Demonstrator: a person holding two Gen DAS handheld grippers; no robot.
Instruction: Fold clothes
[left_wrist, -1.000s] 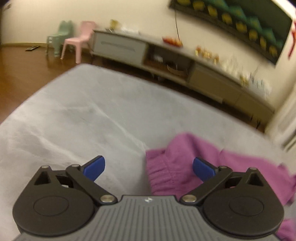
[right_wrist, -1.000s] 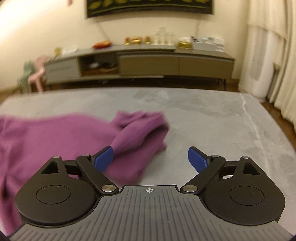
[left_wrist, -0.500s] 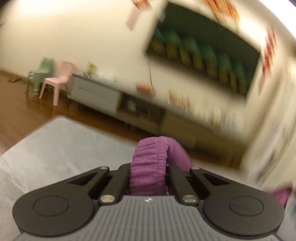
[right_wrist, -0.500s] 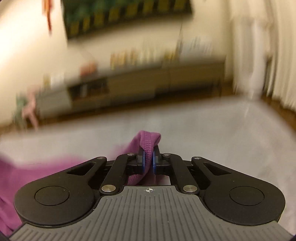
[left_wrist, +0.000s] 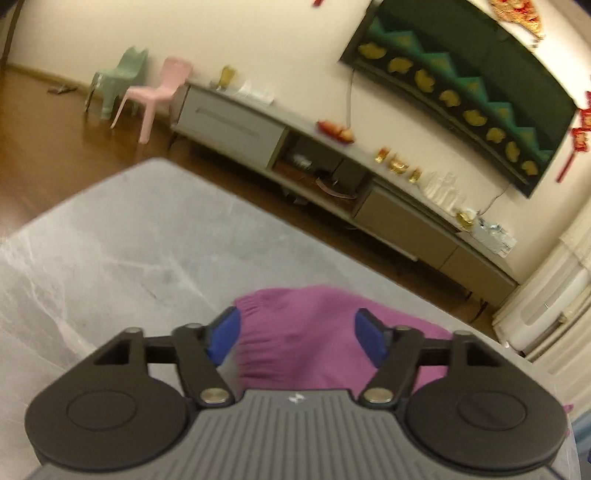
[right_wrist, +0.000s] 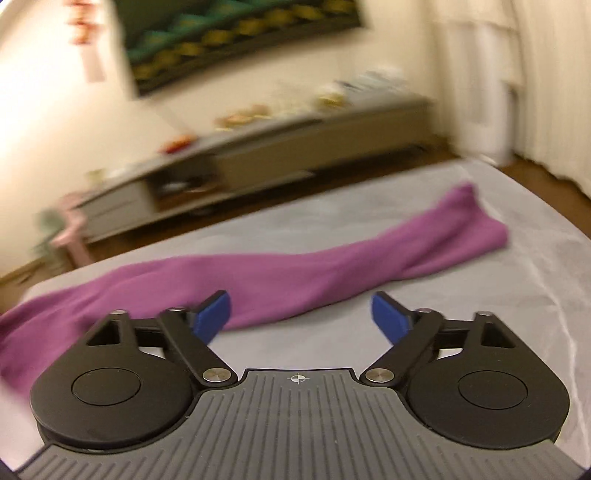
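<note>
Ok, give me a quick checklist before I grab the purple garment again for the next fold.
1. Left gripper released: ok, its jaws are opening and the blue pads sit clear of the cloth.
2. Right gripper released: ok, opening, nothing between its fingers.
3. Purple garment on the grey surface: ok, stretched out long.
4. Garment flat and smooth: not ok, it looks bunched and rolled.
5. Elastic end within the left fingers' reach: ok, just ahead.
6. Whole garment visible: cannot tell.

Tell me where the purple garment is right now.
The purple garment lies stretched across the grey table in the right wrist view, ahead of the opening right gripper; its gathered end lies between the left gripper's opening jaws.
</note>
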